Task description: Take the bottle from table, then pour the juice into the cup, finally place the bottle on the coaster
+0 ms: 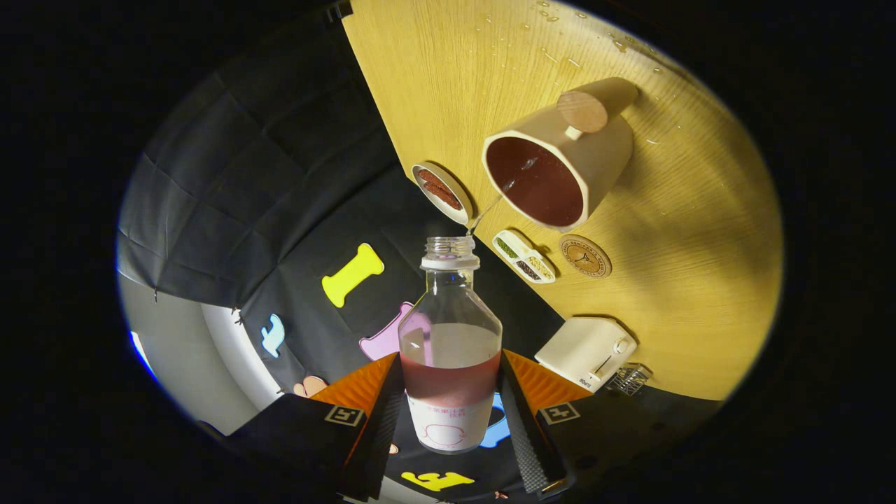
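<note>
The tool (pixel 451 413) was clamped on the bottle (pixel 450 336), one finger pressed against each side of its lower body, just above the white label. The bottle was uncapped and tipped toward the cup (pixel 560 171), its open mouth close to the cup's rim. A thin stream of juice (pixel 486 213) ran from the mouth into the cup, and dark red juice already lay inside the cup. More red juice remained in the bottle, pooled between the fingers.

The cup was cream-coloured with a round wooden knob (pixel 582 111) on its side, and it stood on the wooden counter (pixel 700 280). Just beside the cup, toward the bottle's mouth, lay a small round dish (pixel 441 192) with brownish contents. Near the cup's rim sat a white divided tray (pixel 523 257) holding small fillings, and right next to that tray lay the round coaster (pixel 585 257), flat and bare. Farther from the cup, past the coaster, stood a white toaster (pixel 586 352) with a small wire rack (pixel 628 379) beside it. Water drops (pixel 546 52) dotted the counter beyond the cup.
</note>
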### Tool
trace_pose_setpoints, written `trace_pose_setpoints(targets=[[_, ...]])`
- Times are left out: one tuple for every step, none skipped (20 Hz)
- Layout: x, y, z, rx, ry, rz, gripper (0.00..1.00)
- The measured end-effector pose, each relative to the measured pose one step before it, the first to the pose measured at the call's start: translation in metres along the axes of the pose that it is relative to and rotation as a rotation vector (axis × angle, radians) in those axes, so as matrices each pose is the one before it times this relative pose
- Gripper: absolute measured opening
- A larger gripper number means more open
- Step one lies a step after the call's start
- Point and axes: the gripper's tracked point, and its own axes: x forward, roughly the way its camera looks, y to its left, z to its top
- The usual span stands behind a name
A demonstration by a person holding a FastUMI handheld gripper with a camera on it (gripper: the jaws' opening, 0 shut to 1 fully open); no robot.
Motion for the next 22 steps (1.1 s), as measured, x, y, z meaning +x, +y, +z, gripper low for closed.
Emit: trace_pose_setpoints(targets=[[-0.00122,0.00133,-0.00057,0.00246,0.00065,0.00003,0.75],[0.00035,0.00078,0.0008,0.00142,0.00013,0.00105,0.75],[-0.00046,-0.00009,0.00044,0.00108,-0.00179,0.00125,0.75],[-0.00012,0.00069,0.00001,0.00146,-0.00166,-0.00049,0.75],[-0.00085,-0.00024,0.00012,0.00138,0.00102,-0.00245,0.75],[0.00002,0.0015,0.00033,0.00073,0.00185,-0.00173,0.75],[-0.00009,-0.0011,-0.00077,-0.00057,0.0004,-0.00253,0.75],[-0.00025,-0.00063,0.00022,-0.00001,0.00063,-0.00172,0.75],[-0.00154,-0.0002,-0.00153,0.00165,0.00096,-0.00177,0.75],[-0.00054,-0.00042,-0.00099,-0.00191,0.00277,-0.00235,0.75],[-0.00048,-0.00006,-0.00176,-0.00261,0.00334,-0.00345,0.75],[0.00072,-0.00008,0.00043,0.0,0.0036,-0.00192,0.75],[-0.00022,-0.00102,-0.0011,-0.00003,0.00184,-0.00198,0.75],[-0.00035,-0.00045,-0.00043,-0.00032,0.0001,0.00047,0.75],[-0.00058,0.00135,-0.00051,-0.00115,0.00037,-0.00074,0.75],[0.00002,-0.00151,-0.00035,-0.00117,0.00001,-0.00009,0.75],[-0.00083,0.00075,-0.00039,-0.00174,0.0003,-0.00217,0.75],[0.00032,-0.00123,0.00032,-0.00164,0.00145,-0.00218,0.75],[-0.00051,-0.00013,-0.00065,-0.0014,0.00124,-0.00236,0.75],[0.0002,-0.00057,-0.0005,-0.00133,0.00073,-0.00126,0.75],[-0.00001,-0.00025,0.00004,-0.00097,0.00044,-0.00063,0.75],[-0.00011,0.00074,0.00022,-0.00037,0.00055,-0.00047,0.75]])
